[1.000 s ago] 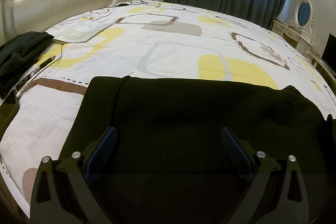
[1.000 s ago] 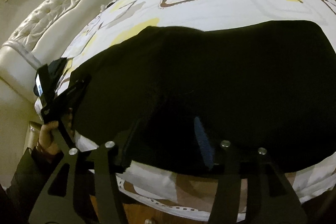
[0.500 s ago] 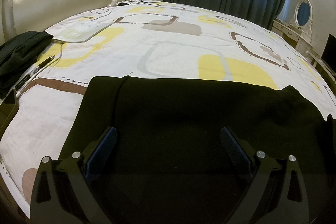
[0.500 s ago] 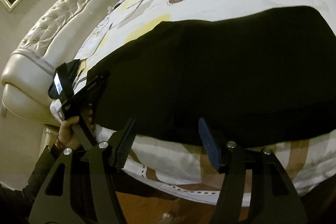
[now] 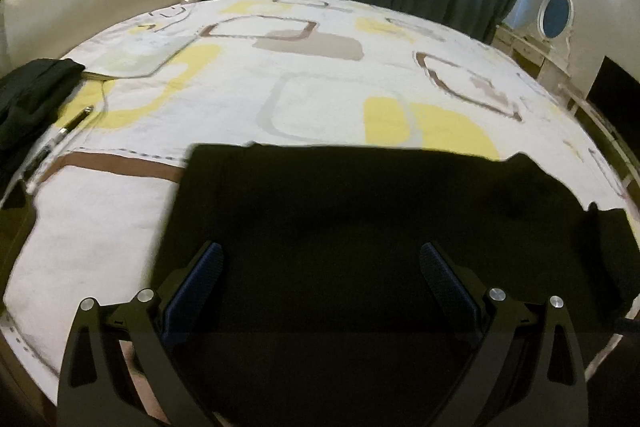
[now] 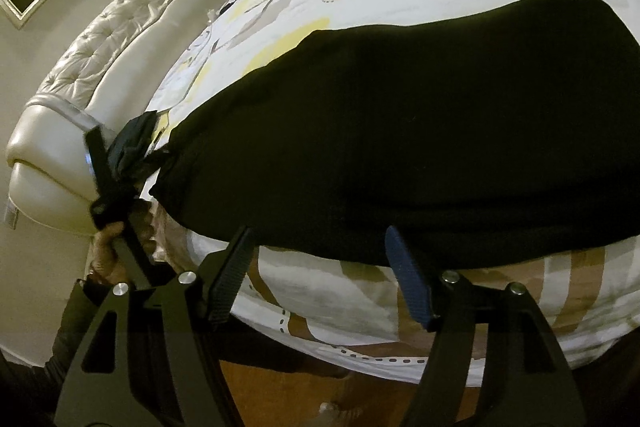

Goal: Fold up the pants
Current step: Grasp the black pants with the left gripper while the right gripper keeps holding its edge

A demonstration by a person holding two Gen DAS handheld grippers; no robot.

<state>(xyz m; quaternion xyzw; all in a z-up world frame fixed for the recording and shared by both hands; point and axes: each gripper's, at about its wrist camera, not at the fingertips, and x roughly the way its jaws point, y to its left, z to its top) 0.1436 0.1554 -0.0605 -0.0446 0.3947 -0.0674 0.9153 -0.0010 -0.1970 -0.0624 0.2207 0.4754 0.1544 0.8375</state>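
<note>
The bed [image 5: 280, 95] filled both views, its patterned sheet bare except along the near edge, where the black pants [image 6: 400, 115] lay flat in a broad folded slab, their front hem just short of the mattress edge. A second ago the right gripper [image 6: 320, 275] had been buried in that hem; its jaws had just been opening, and now they stood apart with nothing between them, pulled back clear of the cloth. The left gripper [image 5: 320, 283] hung wide and empty over the pants, a little higher than before. With both let go, that fold looked finished; a further fold or a smoothing seemed likely next.
</note>
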